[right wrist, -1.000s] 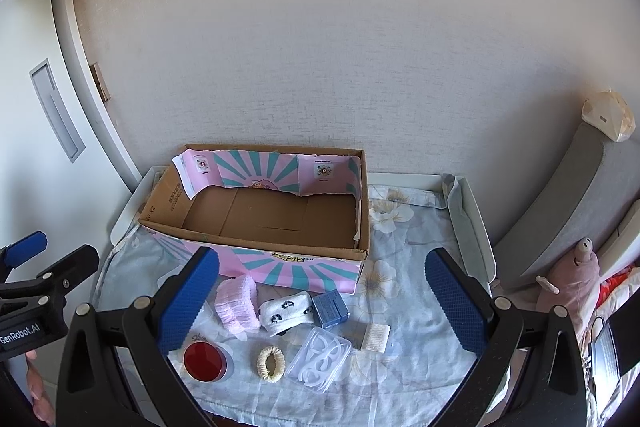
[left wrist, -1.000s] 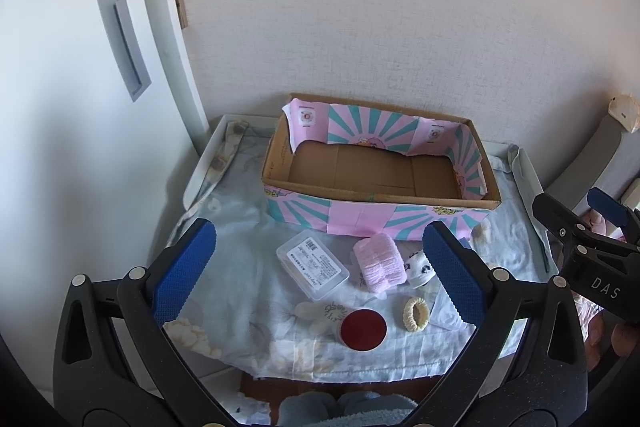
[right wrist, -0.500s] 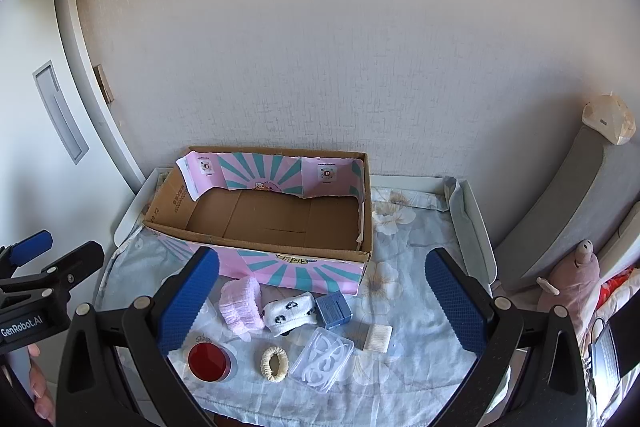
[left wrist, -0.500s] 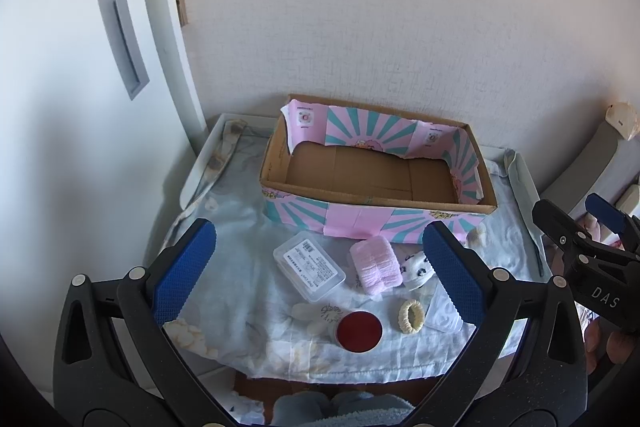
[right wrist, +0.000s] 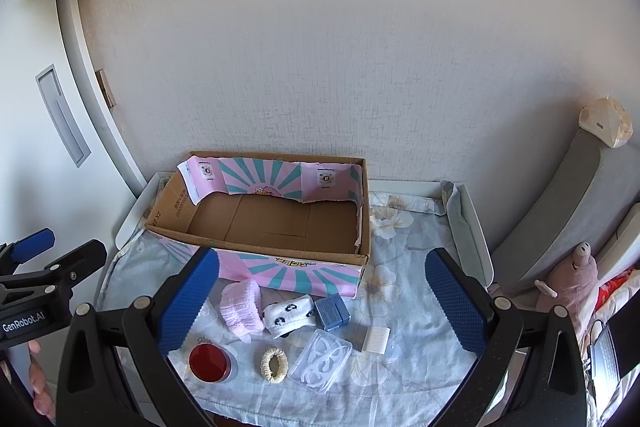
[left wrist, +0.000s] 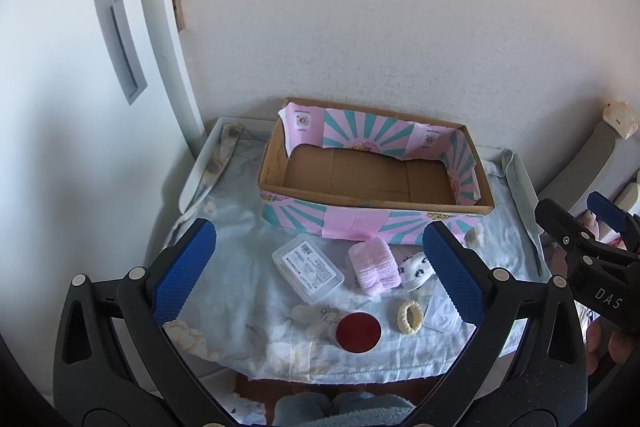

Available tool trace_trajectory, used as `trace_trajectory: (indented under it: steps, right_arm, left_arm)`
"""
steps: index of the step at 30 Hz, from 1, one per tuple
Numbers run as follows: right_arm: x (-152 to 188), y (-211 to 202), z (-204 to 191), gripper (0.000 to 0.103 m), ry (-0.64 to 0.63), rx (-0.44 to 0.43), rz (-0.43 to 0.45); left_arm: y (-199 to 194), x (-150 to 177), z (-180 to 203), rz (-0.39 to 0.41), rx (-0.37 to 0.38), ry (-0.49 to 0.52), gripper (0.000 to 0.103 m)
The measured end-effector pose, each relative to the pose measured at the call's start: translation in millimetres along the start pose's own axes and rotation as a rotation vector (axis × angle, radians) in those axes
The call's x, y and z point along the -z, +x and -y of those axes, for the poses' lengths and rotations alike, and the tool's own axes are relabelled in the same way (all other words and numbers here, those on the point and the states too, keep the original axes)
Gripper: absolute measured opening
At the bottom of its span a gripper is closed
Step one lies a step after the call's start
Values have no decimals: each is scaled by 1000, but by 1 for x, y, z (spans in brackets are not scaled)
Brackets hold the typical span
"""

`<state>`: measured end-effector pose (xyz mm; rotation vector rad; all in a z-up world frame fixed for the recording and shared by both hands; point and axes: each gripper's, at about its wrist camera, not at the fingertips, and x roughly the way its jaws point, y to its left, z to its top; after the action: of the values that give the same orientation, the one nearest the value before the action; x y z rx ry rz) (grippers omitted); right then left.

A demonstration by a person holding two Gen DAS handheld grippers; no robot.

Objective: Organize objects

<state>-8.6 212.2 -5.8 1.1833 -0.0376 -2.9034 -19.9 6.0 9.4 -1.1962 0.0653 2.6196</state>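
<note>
The left gripper [left wrist: 318,275] is held above the near edge of the table [right wrist: 476,227], pointed forward and down at the things on it; its two blue-padded fingers [left wrist: 184,269] are spread wide apart and nothing is held between them. The right gripper [right wrist: 320,301] is held in the same raised pose further right, with its jaws likewise wide open and empty. Part of a hand [right wrist: 38,383] is seen under the left gripper in the right wrist view. One cardboard box [right wrist: 256,223], lined and wrapped in pink and teal paper, stands at the far side of the table against the wall and is seen to be empty. A pale floral cloth [right wrist: 404,267] is spread over the table. The small things are laid out near the box's front wall, all outside it, one of each: one labelled clear case [left wrist: 308,269] at the left, one pink knitted bundle [right wrist: 242,309], one white spotted sock [right wrist: 290,311] touching the bundle on its right, one small blue box [right wrist: 331,313] just beside the sock, one white comb-like piece [right wrist: 376,339] further right, one clear case of white rings [right wrist: 320,359], one cream hair tie [right wrist: 275,365] and one red-lidded round tin [right wrist: 210,363] nearest the front edge. One pink stuffed toy [right wrist: 572,279] is seen at the far right, off the table.
</note>
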Motion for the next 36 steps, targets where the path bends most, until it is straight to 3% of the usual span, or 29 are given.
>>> trace_trajectory:
  steps: [16,22,30,36]
  right_arm:
    - [1,2,12,103,20,11,-13]
    - [11,13,34,103,47,33,-45]
    - [44,52,69,103,66,59,-172]
    - [68,87,84,103,57,52,-264]
  left_arm:
    - [5,2,-10,-28,-6,-4,103]
    - [23,11,-19,-89,-9,-22,103]
    - [71,33,-26,-185,30,12,103]
    - [121,50,-30,-273,56,91,103]
